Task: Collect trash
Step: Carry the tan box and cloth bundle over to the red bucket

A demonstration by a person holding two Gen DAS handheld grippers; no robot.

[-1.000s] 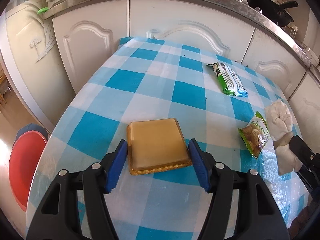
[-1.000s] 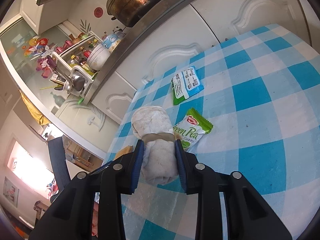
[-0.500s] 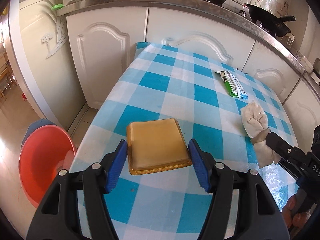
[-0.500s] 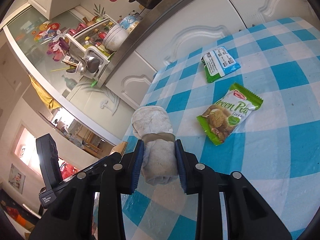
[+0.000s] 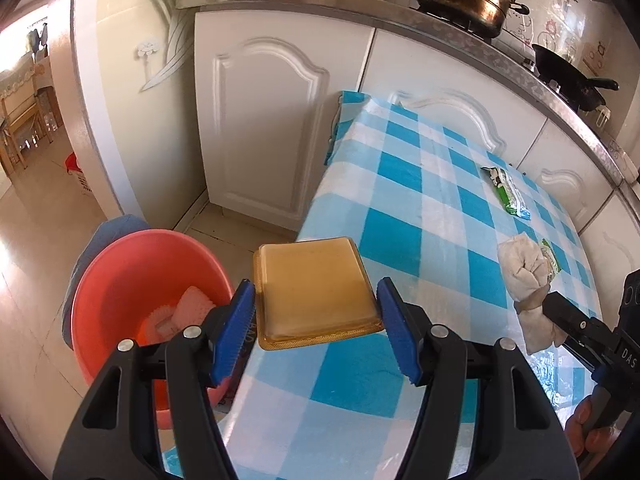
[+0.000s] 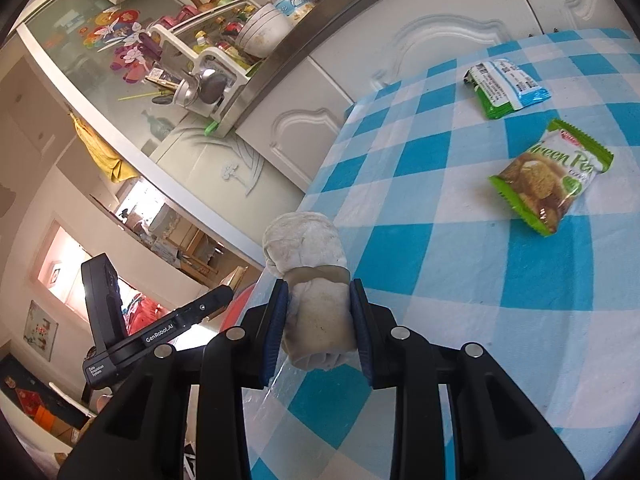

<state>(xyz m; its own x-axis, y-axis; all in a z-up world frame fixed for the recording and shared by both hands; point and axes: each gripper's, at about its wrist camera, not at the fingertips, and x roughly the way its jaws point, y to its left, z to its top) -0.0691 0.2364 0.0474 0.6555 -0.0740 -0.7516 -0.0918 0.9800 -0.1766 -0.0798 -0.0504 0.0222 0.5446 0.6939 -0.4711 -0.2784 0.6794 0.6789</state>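
Both views were bright with daylight. Light came from the doorway (image 5: 20, 92) at far left, where the floor (image 5: 28, 216) washed out almost white. In the right wrist view a window (image 6: 60, 268) was blown out too. Glare streaked the plastic sheet over the desk (image 6: 280, 364). Shadows on the desk were soft and faint. Focus stayed sharp at centre. Heavy fisheye bending curved the cabinets (image 5: 260, 120), and dark vignetting filled every corner.

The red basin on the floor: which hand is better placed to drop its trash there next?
Left. The left gripper holds the brown tray at the table edge beside the red basin; the right gripper, gripping the white roll, is over the table.
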